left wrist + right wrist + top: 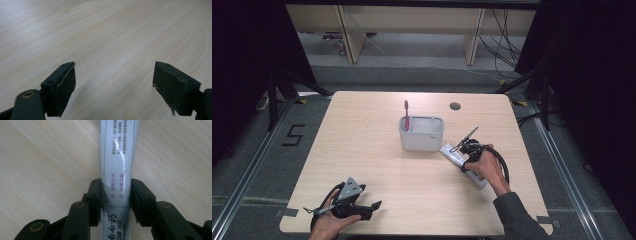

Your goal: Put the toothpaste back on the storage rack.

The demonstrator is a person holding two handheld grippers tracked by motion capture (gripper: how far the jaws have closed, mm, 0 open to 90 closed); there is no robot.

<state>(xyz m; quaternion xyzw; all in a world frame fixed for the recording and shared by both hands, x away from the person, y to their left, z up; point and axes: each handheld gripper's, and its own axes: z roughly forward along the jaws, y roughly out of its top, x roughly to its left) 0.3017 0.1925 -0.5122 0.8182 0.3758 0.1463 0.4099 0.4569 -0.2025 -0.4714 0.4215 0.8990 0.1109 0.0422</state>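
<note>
Between your right gripper's [116,197] two pads sits one white tube [117,157], pinched on both sides as it lies flat on the table [362,135]. Your left gripper [113,87] gapes wide, holding nothing. Beyond the tube stands one grey holder [422,133] with one red toothbrush [406,114], probably upright.

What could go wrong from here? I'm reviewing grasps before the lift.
1. The right gripper pinches the toothpaste tube across its width, near one end by the high view; the long free end may sag or swing when raised.
2. The tube is glossy, so it may slip between the pads.
3. If the tube goes to the white holder close by, it could bump the rim or the red toothbrush standing in it. The left gripper stands open, too far to help.
</note>
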